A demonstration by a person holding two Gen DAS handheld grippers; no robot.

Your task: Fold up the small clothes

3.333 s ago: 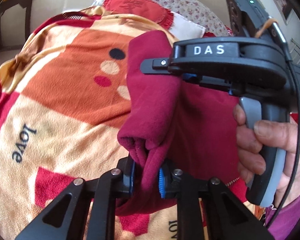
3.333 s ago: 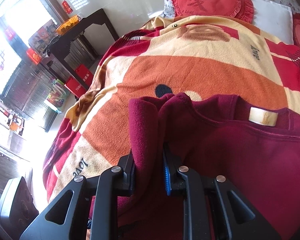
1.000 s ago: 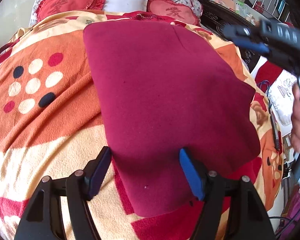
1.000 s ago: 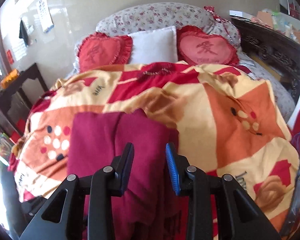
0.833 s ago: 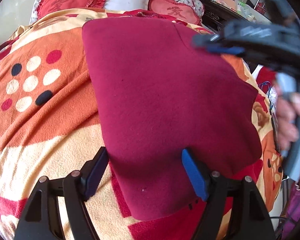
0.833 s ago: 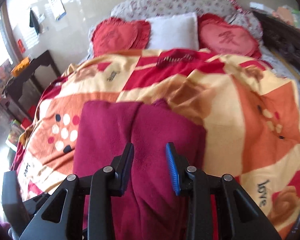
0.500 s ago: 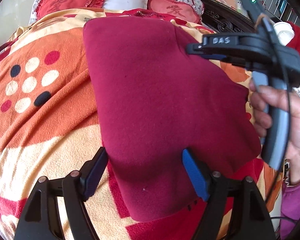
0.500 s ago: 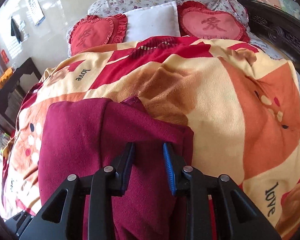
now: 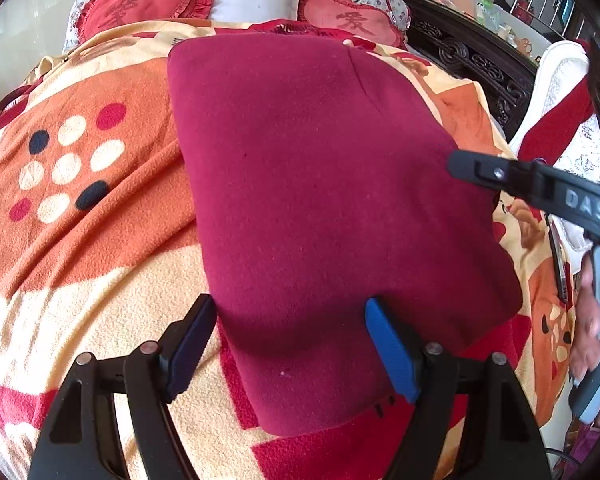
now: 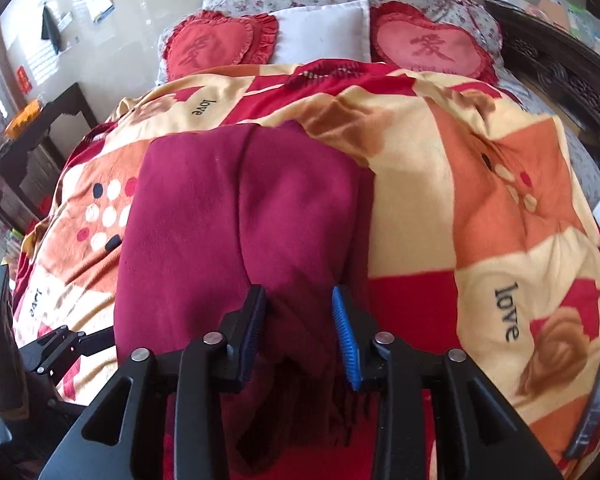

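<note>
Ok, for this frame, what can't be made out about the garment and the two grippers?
- Garment: its near right edge, right wrist view, lies under the right gripper, whose jaws are opening with bunched cloth between them.
- Left gripper: left wrist view, jaws wide over the near edge; contact with the cloth is unclear.
- Hand on the right gripper: blurred, cut off at the frame edge.

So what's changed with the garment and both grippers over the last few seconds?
Both grippers let go of the maroon garment, which now lies folded flat on the blanket. The left gripper stands open over its near edge; the right gripper, jaws opening, straddles a fold. Pillows unchanged.
</note>
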